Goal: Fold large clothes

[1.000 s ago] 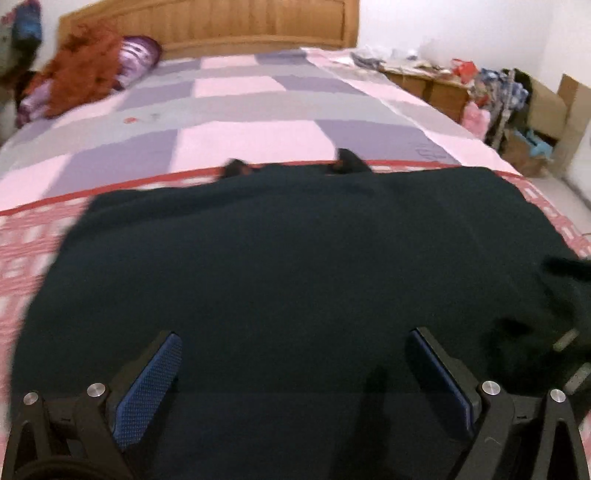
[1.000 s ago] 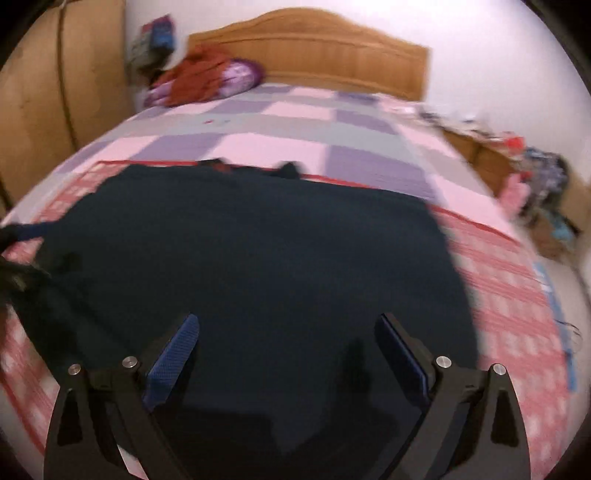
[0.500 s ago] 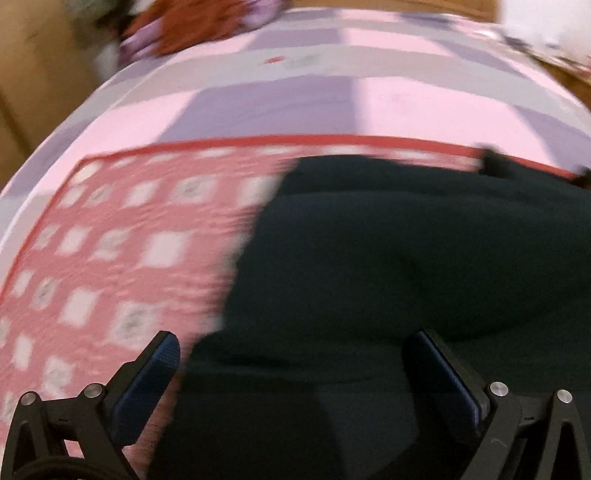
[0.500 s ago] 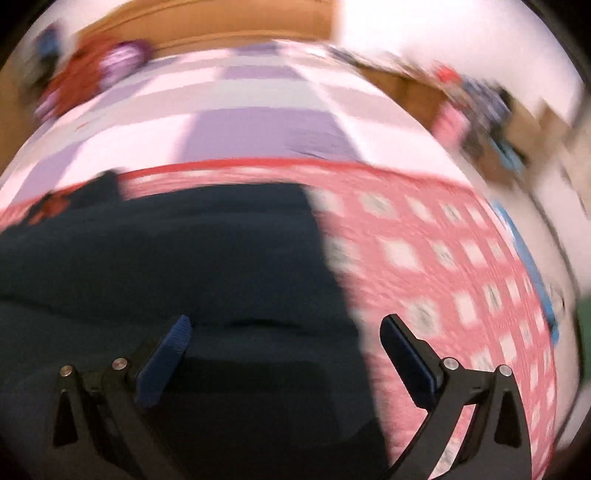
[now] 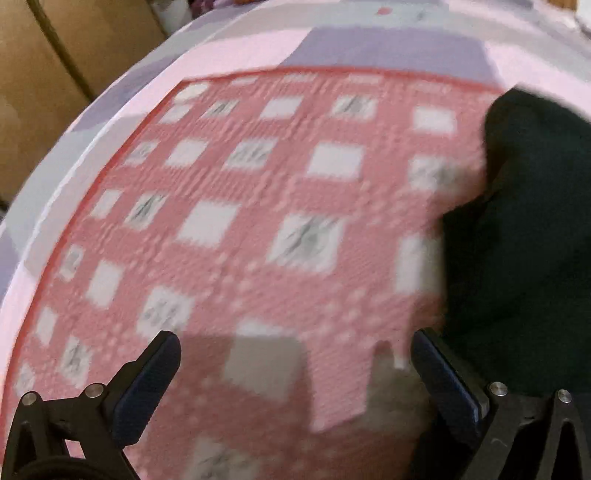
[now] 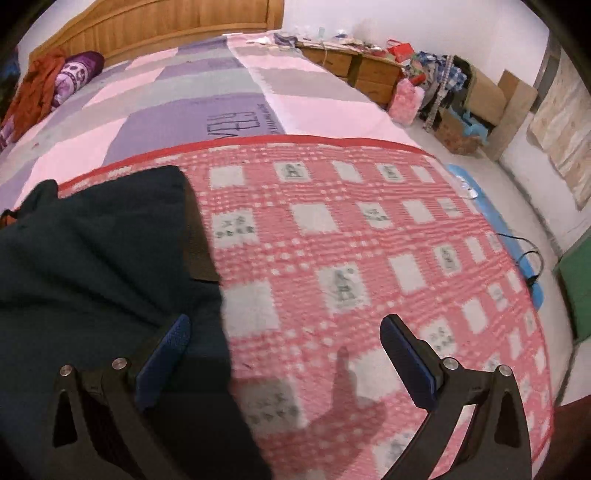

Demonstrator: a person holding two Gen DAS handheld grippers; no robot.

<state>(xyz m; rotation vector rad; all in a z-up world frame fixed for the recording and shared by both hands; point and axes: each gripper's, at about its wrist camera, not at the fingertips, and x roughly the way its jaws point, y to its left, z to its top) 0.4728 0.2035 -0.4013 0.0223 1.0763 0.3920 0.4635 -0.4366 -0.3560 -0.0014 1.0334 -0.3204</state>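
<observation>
A large dark garment (image 6: 92, 258) lies spread on the red-and-white checked blanket (image 6: 369, 229) on the bed. In the right wrist view it fills the left side, its right edge running down between my fingers. My right gripper (image 6: 286, 336) is open and empty, straddling that edge. In the left wrist view the garment (image 5: 528, 229) shows at the right side only. My left gripper (image 5: 295, 350) is open and empty over the checked blanket (image 5: 258, 221), its right finger (image 5: 443, 373) at the garment's left edge.
A pink, purple and grey bedspread (image 6: 177, 92) covers the far bed up to a wooden headboard (image 6: 166, 26). An orange cloth and purple pillow (image 6: 62, 77) lie at its head. Drawers, boxes and clutter (image 6: 436, 81) stand on the floor to the right. A wooden wardrobe (image 5: 55, 62) stands left.
Both grippers have swung apart from over the garment's middle: the left one to its left edge, the right one to its right edge. Both stay open.
</observation>
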